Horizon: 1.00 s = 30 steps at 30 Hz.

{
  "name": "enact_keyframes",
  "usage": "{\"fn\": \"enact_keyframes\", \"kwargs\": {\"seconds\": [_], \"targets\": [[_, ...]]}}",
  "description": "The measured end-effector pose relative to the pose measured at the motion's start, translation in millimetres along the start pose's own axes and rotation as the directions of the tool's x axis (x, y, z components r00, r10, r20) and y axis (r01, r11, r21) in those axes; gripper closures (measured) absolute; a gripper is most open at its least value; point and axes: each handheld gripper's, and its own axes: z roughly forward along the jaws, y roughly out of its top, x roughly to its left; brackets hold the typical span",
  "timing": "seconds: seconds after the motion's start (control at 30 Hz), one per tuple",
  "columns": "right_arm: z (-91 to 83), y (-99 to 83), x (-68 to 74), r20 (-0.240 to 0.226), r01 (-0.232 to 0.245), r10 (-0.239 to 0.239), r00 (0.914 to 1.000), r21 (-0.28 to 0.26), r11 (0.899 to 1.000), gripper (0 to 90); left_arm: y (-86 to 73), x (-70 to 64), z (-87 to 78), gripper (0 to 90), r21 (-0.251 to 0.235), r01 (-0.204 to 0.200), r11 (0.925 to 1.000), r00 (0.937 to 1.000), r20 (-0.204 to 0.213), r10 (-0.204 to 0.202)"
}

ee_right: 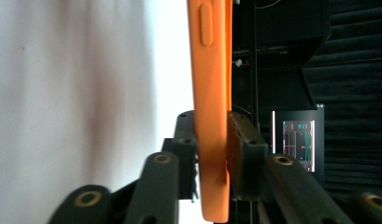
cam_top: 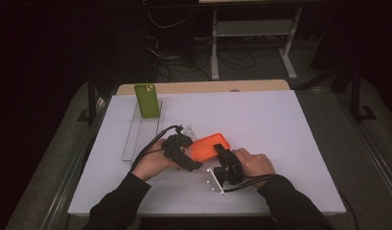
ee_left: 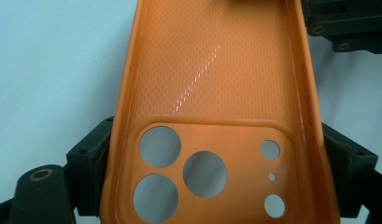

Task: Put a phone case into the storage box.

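From the high view, an orange phone case (cam_top: 211,145) sits just above the white table (cam_top: 280,134) near its middle, held between two grippers: the left gripper (cam_top: 188,143) meets the case at its nine o'clock end, the right gripper (cam_top: 218,149) at its five o'clock edge. At eleven o'clock from the case, well apart, a green phone (cam_top: 147,100) stands upright at the far end of a clear tray (cam_top: 136,139). In the left gripper view, the case's hollow inside (ee_left: 216,84) faces the camera, its camera cut-outs toward six o'clock, and the jaws press against its two long sides, pinching it across its width. In the right gripper view, the case (ee_right: 209,116) appears edge-on, running from twelve to six o'clock, and the jaws are closed on its wall from both sides.
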Motion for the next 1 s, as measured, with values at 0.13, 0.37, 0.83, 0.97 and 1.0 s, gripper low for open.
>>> {"fn": "enact_keyframes", "kwargs": {"seconds": [0.13,0.37,0.83,0.97,1.0], "targets": [[-0.5,0.0,0.5,-0.017,0.011,-0.011,0.9998,0.004,1.0,77.3,-0.2,0.8,-0.7,15.3,-0.004,0.001,1.0,1.0,0.01,-0.001],[-1.9,0.5,0.5,-0.015,0.007,-0.008,0.9999,-0.002,1.0,78.0,-2.2,1.2,-3.9,12.7,-0.062,0.015,0.998,0.9998,0.013,-0.014],[-0.6,-13.0,-8.9,-0.062,-0.121,0.123,0.9905,0.036,0.992,78.0,-8.3,10.0,-20.0,0.0,-0.11,0.011,0.9938,0.9998,0.017,-0.009],[-0.8,-19.1,-14.8,-0.096,-0.222,0.225,0.9695,0.042,0.974,78.0,-9.0,10.6,-20.4,0.0,-0.126,0.034,0.9915,0.9994,0.009,-0.033],[-1.3,-19.9,-16.1,-0.108,-0.251,0.255,0.9609,0.049,0.967,78.0,-9.1,11.9,-20.9,0.0,-0.12,0.02,0.9926,0.9998,0.003,-0.019]]}}
